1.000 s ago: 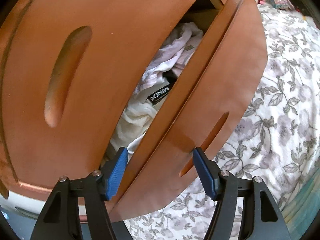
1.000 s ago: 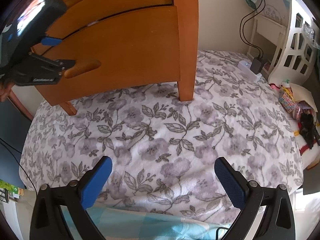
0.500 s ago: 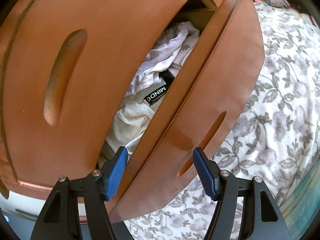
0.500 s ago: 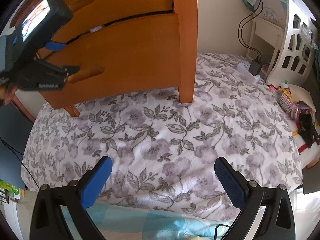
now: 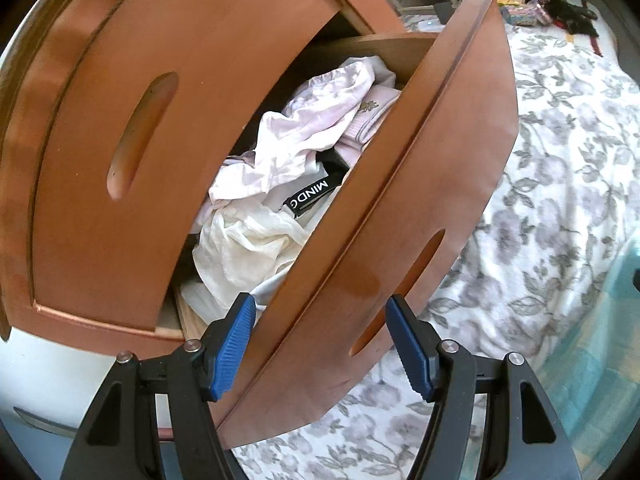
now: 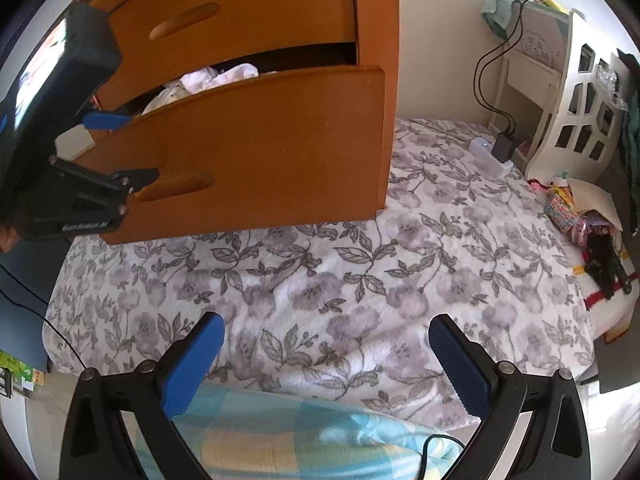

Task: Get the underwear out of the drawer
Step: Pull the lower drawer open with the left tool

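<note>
The lower wooden drawer [image 5: 420, 184] stands pulled out of the dresser. Inside lies a heap of underwear: a pale pink piece [image 5: 312, 128], a white mesh piece [image 5: 248, 248] and a black waistband with white letters [image 5: 312, 196]. My left gripper [image 5: 322, 344] is shut on the drawer's front panel, one pad inside and one outside by the handle slot. The right wrist view shows that left gripper [image 6: 120, 148] clamped over the drawer front [image 6: 280, 140], with clothes [image 6: 216, 76] showing above the edge. My right gripper [image 6: 326, 364] hangs open over the floral blanket, holding nothing.
The shut upper drawer [image 5: 120, 140] overhangs the open one. A floral blanket [image 6: 360, 272] covers the floor in front. A white shelf unit [image 6: 568, 112], a charger with cables [image 6: 504, 144] and toy clutter [image 6: 580, 216] sit at the right. A blue checked cloth [image 6: 280, 432] lies under the right gripper.
The lower drawer has slid farther out with my left gripper on its front, and more of the clothes inside now show. The right gripper has drawn back a little, still open.
</note>
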